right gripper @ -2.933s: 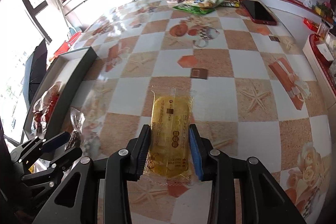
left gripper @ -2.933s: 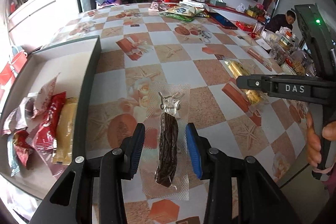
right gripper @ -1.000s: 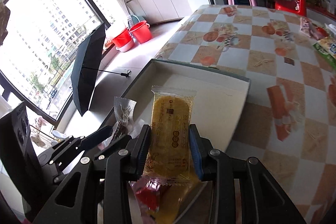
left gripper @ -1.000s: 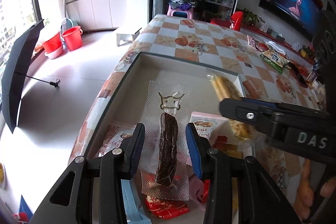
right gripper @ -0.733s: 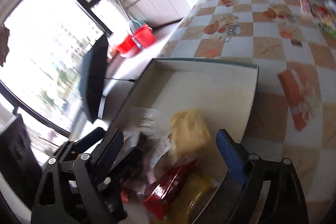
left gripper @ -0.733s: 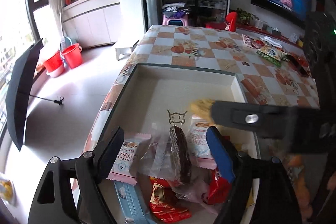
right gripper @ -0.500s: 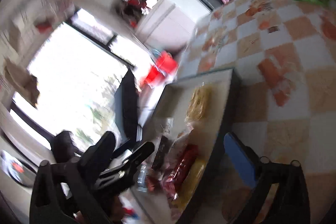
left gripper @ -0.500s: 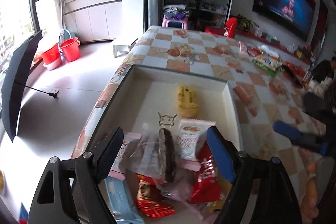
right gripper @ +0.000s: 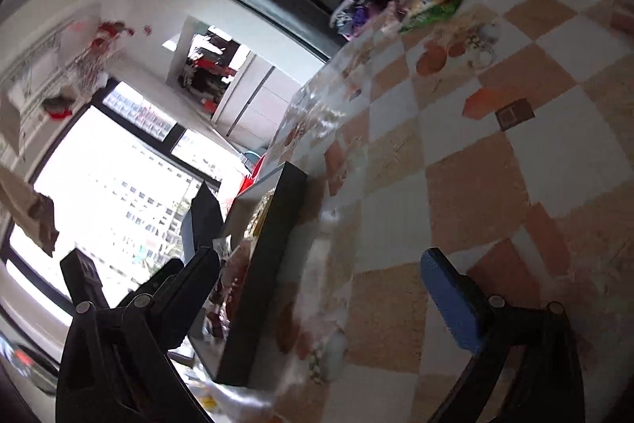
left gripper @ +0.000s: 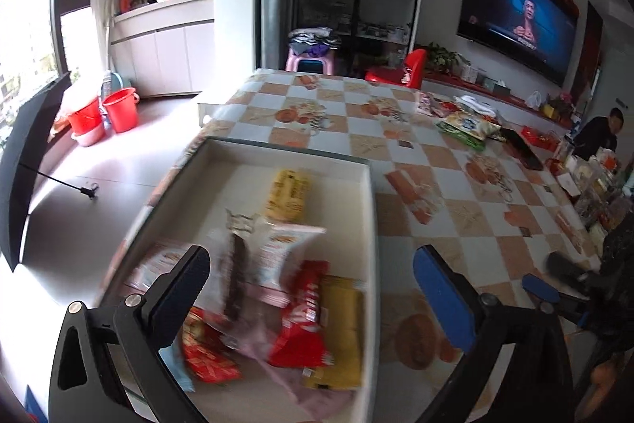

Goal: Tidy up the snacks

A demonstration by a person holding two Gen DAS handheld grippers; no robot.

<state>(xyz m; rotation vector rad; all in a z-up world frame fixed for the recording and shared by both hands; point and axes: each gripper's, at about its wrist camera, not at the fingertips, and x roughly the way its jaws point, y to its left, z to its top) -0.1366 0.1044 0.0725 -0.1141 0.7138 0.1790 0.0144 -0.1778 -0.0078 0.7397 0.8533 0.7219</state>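
Note:
In the left wrist view a white tray with a dark rim (left gripper: pixel 370 209) sits at the near left corner of the table. It holds a yellow cake pack (left gripper: pixel 289 195), a dark meat stick in a clear pack (left gripper: pixel 237 278) and several red, white and yellow packs. My left gripper (left gripper: pixel 311 264) hovers above this pile; its jaws are opening and grip nothing. My right gripper (left gripper: pixel 554 278) shows at the right edge over the table. In the rolled right wrist view my right gripper (right gripper: pixel 319 260) stands open and empty beside the tray's dark outer wall (right gripper: pixel 269 264).
The checkered tablecloth (left gripper: pixel 436 185) stretches away to the right of the tray. Green and white snack bags (left gripper: pixel 463 123) and a dark phone (left gripper: pixel 519 145) lie at the far end. A person (left gripper: pixel 602 133) sits at the far right. Red buckets (left gripper: pixel 119 110) and a black umbrella (left gripper: pixel 27 161) are on the floor at left.
Both grippers opened over the tray and let go: the meat stick and the yellow cake pack now lie in it. The right gripper swung off to the right and rolled.

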